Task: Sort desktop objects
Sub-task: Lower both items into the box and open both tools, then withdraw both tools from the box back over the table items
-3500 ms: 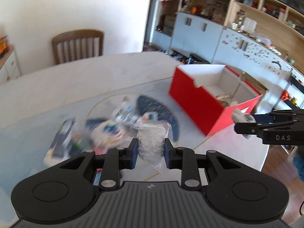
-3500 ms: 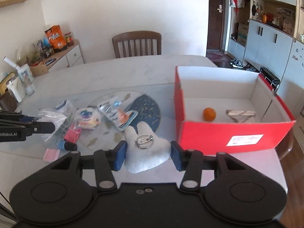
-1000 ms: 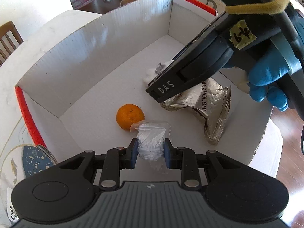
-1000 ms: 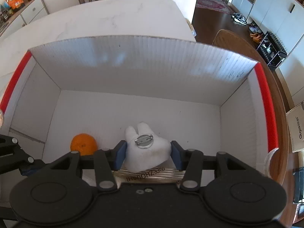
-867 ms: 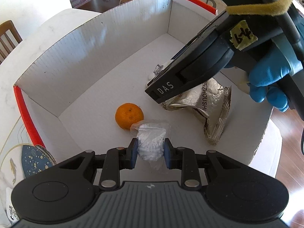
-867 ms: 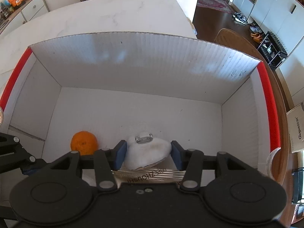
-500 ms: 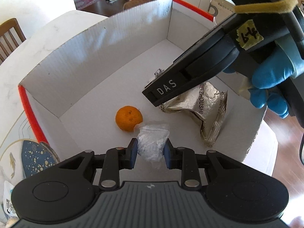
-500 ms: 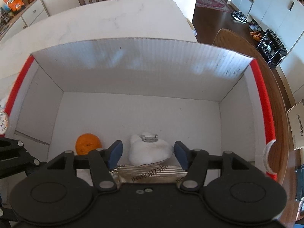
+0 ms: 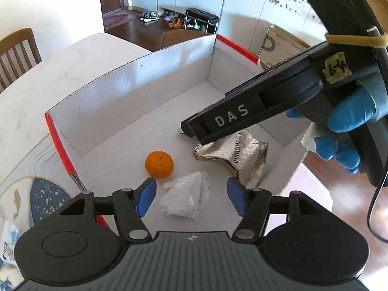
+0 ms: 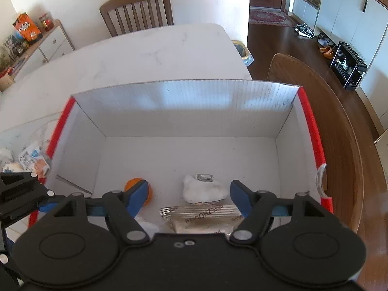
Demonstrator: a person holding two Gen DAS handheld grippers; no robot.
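Both grippers hover over the red box with white inside walls (image 9: 135,77) (image 10: 184,101). My left gripper (image 9: 191,194) is open, and the clear bag of white bits (image 9: 184,197) lies on the box floor below it. My right gripper (image 10: 189,197) is open above the white plush badge with a metal pin (image 10: 203,189), which lies on the floor. An orange (image 9: 159,164) (image 10: 132,185) and a silver foil packet (image 9: 238,155) (image 10: 201,212) also lie in the box. The right gripper's body (image 9: 266,111) crosses the left wrist view.
The box stands on a white marble table (image 10: 145,58). Several small packets (image 10: 31,160) lie on a patterned mat (image 9: 41,198) left of the box. A wooden chair (image 10: 138,9) stands at the far side, and another chair back (image 10: 315,92) is right of the box.
Both grippers opened and rose. The bag of white bits dropped from the left gripper onto the box floor. The plush badge, let go slightly earlier, lies in the box.
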